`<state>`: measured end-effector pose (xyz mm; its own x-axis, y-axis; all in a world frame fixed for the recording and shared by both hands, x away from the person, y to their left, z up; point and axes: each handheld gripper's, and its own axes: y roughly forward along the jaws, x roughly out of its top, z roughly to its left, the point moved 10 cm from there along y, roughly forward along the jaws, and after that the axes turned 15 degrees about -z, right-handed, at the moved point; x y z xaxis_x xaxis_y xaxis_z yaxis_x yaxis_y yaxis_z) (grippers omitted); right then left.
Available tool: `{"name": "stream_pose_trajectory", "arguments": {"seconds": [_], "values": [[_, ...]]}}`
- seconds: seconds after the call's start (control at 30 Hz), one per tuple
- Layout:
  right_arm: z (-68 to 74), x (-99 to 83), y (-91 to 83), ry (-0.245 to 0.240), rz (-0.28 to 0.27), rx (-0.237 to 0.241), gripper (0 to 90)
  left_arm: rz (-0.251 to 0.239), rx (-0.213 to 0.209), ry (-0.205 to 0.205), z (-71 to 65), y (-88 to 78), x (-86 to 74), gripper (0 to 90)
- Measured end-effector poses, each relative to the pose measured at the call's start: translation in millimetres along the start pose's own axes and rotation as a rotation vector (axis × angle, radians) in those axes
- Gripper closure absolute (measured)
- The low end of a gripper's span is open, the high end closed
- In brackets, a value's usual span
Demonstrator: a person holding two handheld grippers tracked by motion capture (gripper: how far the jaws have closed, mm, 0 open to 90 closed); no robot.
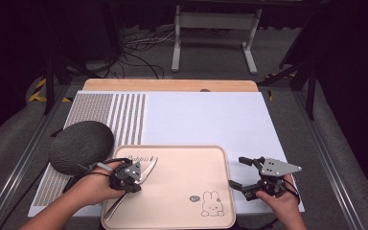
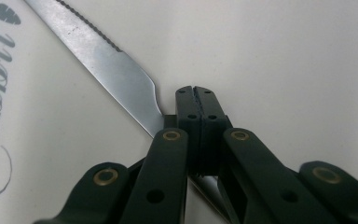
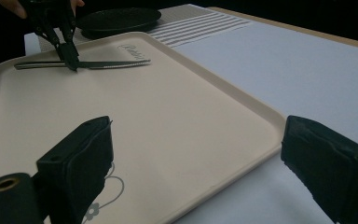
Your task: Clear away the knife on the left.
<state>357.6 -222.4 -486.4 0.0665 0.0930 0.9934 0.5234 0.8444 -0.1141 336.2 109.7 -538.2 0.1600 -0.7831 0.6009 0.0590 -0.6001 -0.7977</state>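
Left gripper (image 1: pixel 139 179) fingers pinch the knife (image 2: pixel 107 60) at its neck, apparently resting on the tray (image 1: pixel 182 191). Right gripper (image 1: pixel 242 172) fingers spread, beside the tray's right edge.

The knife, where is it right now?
In the high view the knife lies at the left end of the tray, near the "Rabbit" lettering, with the left gripper shut on it, beside the dark round plate.

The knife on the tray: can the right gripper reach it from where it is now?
Probably yes. The right gripper stands open at the tray's right edge, and bare tray surface lies between it and the knife. But the left gripper is shut on the knife's middle, so only the blade end is free.
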Motion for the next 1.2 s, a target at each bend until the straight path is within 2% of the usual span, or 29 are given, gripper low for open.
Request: {"name": "stream_pose_trajectory", "arguments": {"seconds": [0.77, 1.2], "values": [[-0.3, -1.2, -0.3, 0.001, 0.004, -0.001, 10.1, -0.015, 0.030, -0.048, 6.2, -10.3, -14.3, 90.0], [0.0, -2.6, 0.7, 0.001, 0.009, 0.000, 10.1, -0.007, 0.054, -0.095, 11.3, -19.0, -25.5, 90.0]]}}
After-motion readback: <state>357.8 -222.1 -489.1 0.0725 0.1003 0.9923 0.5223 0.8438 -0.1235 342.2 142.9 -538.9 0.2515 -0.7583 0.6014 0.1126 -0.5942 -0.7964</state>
